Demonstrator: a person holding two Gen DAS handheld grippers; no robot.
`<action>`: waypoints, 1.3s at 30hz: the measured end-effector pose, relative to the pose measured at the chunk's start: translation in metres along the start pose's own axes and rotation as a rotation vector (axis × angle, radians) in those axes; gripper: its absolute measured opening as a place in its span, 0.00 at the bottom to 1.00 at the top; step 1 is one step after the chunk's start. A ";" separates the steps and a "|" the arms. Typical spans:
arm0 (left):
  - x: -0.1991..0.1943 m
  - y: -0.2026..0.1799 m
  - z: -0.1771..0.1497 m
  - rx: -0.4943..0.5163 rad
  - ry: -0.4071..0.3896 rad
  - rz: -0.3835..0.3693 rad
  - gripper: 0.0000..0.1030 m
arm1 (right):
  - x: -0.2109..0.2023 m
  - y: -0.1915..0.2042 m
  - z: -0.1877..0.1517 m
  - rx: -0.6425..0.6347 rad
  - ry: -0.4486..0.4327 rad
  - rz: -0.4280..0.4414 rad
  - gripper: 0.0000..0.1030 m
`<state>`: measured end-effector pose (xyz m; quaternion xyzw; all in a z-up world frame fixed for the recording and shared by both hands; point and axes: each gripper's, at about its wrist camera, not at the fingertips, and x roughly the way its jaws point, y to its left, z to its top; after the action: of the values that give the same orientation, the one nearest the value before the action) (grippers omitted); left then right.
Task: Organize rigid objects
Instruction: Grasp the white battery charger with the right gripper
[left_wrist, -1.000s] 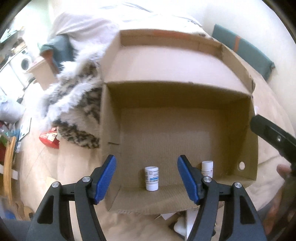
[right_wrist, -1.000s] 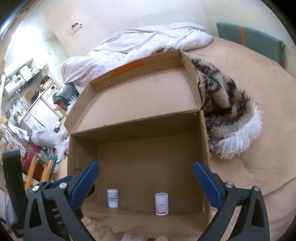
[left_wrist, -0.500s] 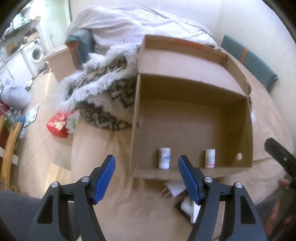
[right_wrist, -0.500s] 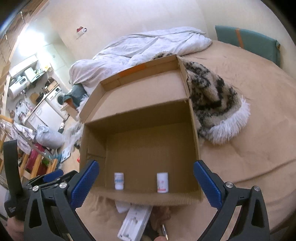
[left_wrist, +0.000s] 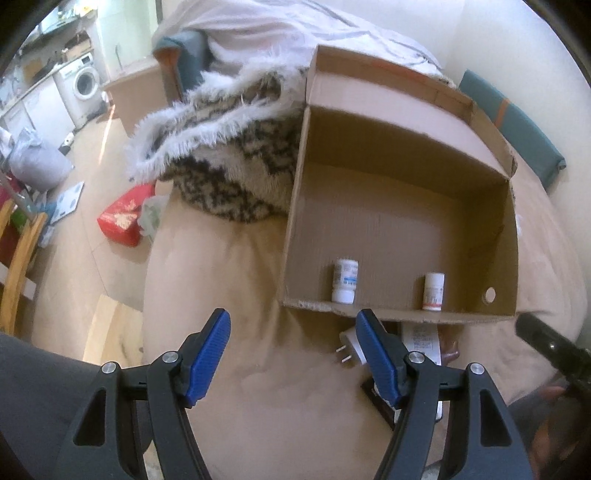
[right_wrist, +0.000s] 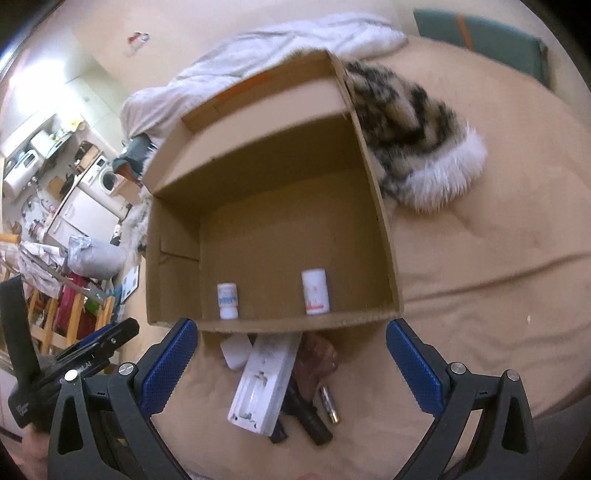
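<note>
1. Two white bottles stand upright in the cardboard box, near its front wall: blue-label bottle to the left, red-label bottle to the right, well apart.
2. Left gripper: jaws wide apart, nothing held, over the tan bedsheet.
3. Right gripper: also wide open, empty.
4. On the sheet just in front of the box: white charger, plug adapter, small battery, dark items beside them.
5. Furry blanket lies against the box's right side.

Daylight was soft, brightest at upper left w/ glare in kitchen area; cardboard box interior sat in shadow; right wrist view was motion-blurred; heavy fisheye bending, dark vignette at corners
</note>
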<state>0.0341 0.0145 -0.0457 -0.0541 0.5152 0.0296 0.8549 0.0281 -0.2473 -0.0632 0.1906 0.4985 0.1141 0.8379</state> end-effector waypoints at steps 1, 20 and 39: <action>0.001 -0.001 0.000 0.002 0.005 0.007 0.66 | 0.005 0.000 -0.001 0.007 0.026 0.005 1.00; 0.005 0.015 0.002 -0.075 0.044 -0.007 0.66 | 0.117 0.075 -0.035 -0.244 0.394 -0.214 0.68; 0.027 0.010 -0.007 -0.087 0.131 -0.024 0.66 | 0.040 0.050 -0.048 -0.245 0.368 0.021 0.45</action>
<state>0.0397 0.0232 -0.0739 -0.0993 0.5675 0.0382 0.8165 0.0048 -0.1772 -0.0942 0.0686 0.6233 0.2153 0.7486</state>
